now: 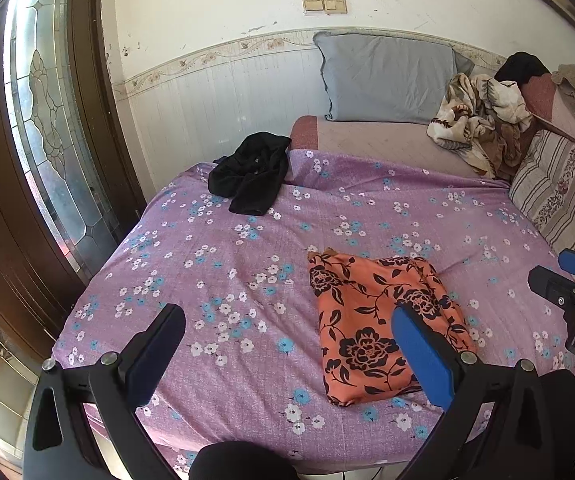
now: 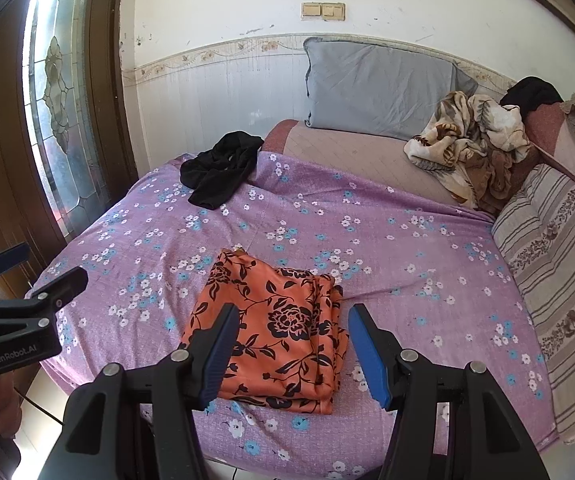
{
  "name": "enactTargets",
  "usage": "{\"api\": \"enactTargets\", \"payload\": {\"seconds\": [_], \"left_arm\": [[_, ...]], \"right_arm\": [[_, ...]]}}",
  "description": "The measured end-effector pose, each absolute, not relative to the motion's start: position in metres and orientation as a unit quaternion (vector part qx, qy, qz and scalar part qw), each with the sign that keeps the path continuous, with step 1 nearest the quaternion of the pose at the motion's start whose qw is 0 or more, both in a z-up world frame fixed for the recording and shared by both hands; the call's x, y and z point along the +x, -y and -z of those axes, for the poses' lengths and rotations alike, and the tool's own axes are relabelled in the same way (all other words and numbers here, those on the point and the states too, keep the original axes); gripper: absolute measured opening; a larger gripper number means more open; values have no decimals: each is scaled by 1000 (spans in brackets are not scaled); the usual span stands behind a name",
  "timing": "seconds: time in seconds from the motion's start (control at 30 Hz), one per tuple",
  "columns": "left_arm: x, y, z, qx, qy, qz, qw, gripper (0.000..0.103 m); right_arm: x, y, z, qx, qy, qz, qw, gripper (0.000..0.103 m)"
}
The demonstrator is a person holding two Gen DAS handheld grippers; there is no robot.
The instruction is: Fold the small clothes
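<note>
While your left gripper (image 1: 287,344) and right gripper (image 2: 293,348) both hang spread and empty, the folded orange cloth with black flowers (image 2: 271,332) lies at lower centre; catch only its top layer and the fold could spill.

A bed (image 2: 427,280) draped in a purple sheet printed with small white and blue flowers is carrying a folded orange garment (image 2: 271,332) with black blossoms near its front edge. A crumpled black garment (image 2: 217,172) is lying at the far left corner, well apart from it. A grey pillow (image 2: 375,84) and a bunched beige blanket (image 2: 471,140) are resting at the head.
</note>
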State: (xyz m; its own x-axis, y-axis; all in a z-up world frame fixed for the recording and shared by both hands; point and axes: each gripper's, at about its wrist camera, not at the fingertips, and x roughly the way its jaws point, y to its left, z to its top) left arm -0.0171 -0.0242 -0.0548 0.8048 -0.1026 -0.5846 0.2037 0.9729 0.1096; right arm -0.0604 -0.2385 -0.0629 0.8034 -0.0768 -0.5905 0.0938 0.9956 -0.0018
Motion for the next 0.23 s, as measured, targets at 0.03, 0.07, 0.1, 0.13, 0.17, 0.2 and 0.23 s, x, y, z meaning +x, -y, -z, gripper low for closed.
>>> {"api": "enactTargets", "payload": {"seconds": [0.03,0.07,0.1,0.13,0.17,0.2,0.23], "left_arm": [[-17,25,59,87,-306,85,944,103],[-16,27,63,91,-310,86,942,103],[-15,28,67,93,-314,90,941,103],[-13,29,71,96,-316,94,939,103],[-11,29,73,99,-318,94,938,103],[-6,29,75,99,-320,94,937,103],[0,27,76,96,-324,95,936,103]], "right_arm": [[-59,239,67,16,-313,44,949,61],[-56,239,72,18,-318,42,947,61],[-53,238,77,20,-324,40,945,61],[-50,238,83,22,-329,38,943,61],[-46,238,89,25,-335,37,941,61],[-41,239,94,29,-341,36,939,61],[-37,240,99,34,-343,35,938,61]]}}
